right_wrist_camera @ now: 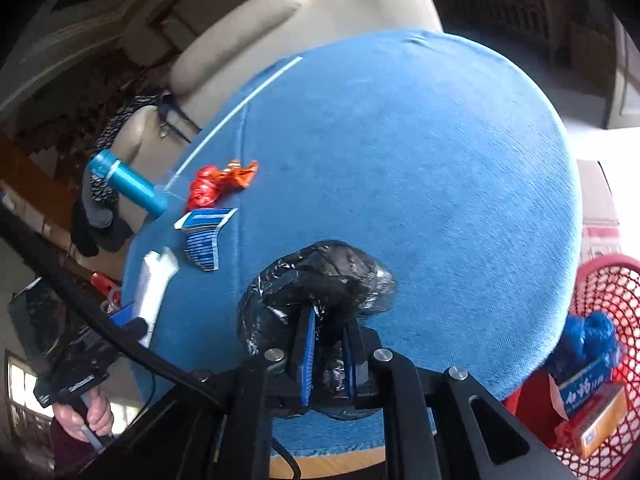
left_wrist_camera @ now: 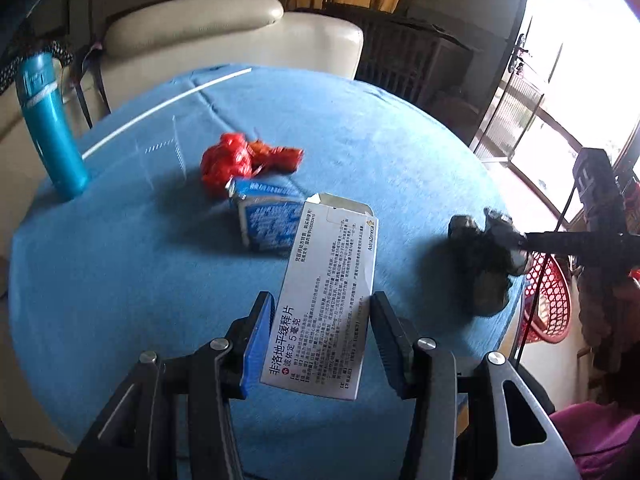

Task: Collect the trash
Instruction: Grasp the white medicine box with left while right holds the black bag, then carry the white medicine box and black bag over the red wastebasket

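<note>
My table's blue cloth (left_wrist_camera: 120, 264) looks matt and napped, the medicine box (left_wrist_camera: 328, 292) printed card, the black bag (right_wrist_camera: 320, 280) glossy, crinkled plastic.

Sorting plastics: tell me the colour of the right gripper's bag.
Black bag, clearest in the right wrist view.

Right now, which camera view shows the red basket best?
The right wrist view: the red basket stands beside the table, with boxes and a blue bag visible inside. The left wrist view shows only part of its mesh behind the right gripper.

Held: we see the left gripper (left_wrist_camera: 318, 344) clamping a white medicine box (left_wrist_camera: 332, 292).
Table (left_wrist_camera: 120, 280): blue carton (left_wrist_camera: 268, 216), red wrapper (left_wrist_camera: 244, 160), teal bottle (left_wrist_camera: 48, 120).
Right: right gripper (left_wrist_camera: 516, 246) pinching black bag (left_wrist_camera: 480, 264).
</note>
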